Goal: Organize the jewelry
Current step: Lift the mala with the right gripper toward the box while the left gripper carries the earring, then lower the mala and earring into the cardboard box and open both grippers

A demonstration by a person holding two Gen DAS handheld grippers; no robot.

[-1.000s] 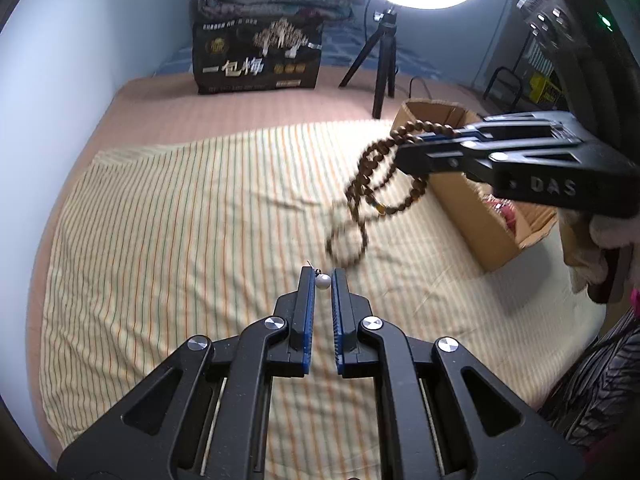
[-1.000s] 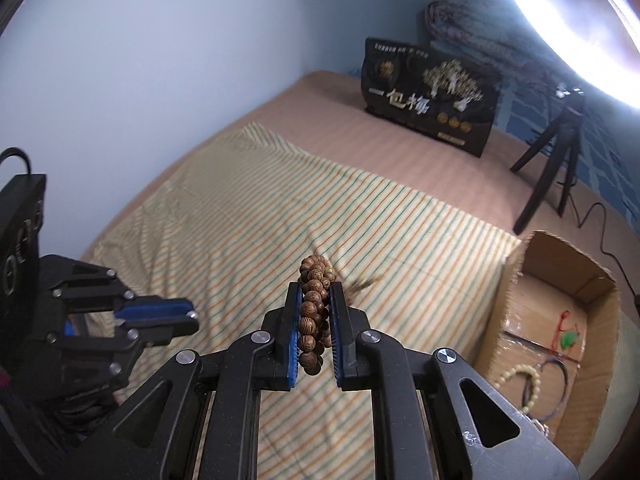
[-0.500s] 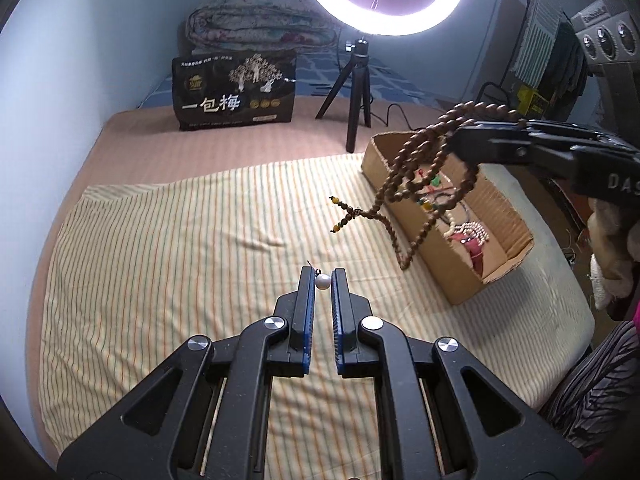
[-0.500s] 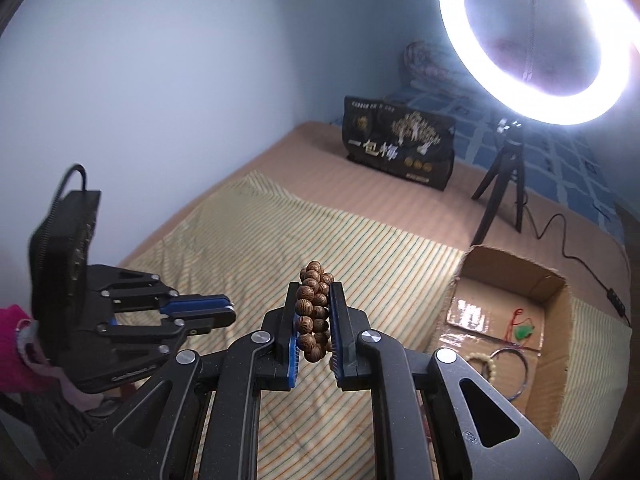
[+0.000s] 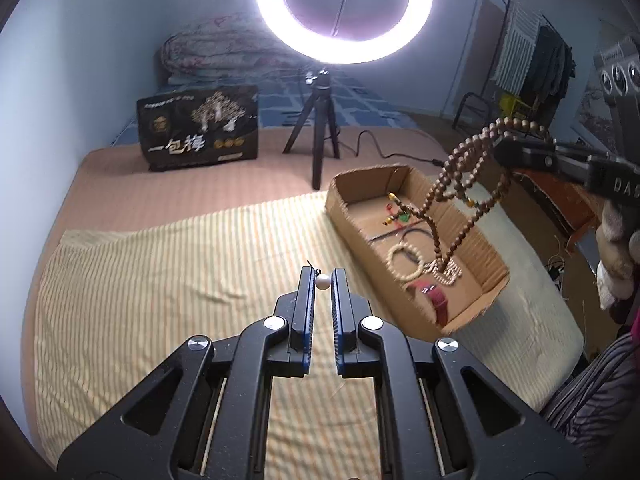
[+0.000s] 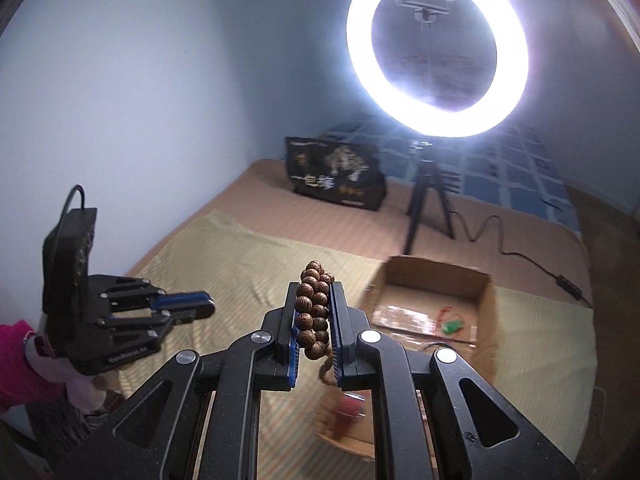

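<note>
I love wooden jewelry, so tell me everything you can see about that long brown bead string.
The brown bead string looks like round wooden beads, doubled into several loops. The right hand-held gripper is shut on a bunch of them; the rest dangles above the open cardboard box, its lowest loop close to the jewelry inside.

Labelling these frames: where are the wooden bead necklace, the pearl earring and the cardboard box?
wooden bead necklace (image 6: pixel 314 312), right wrist view, clamped bead cluster.
pearl earring (image 5: pixel 323 281), left wrist view, on the white pearl.
cardboard box (image 5: pixel 414 322), left wrist view, near side wall.
</note>
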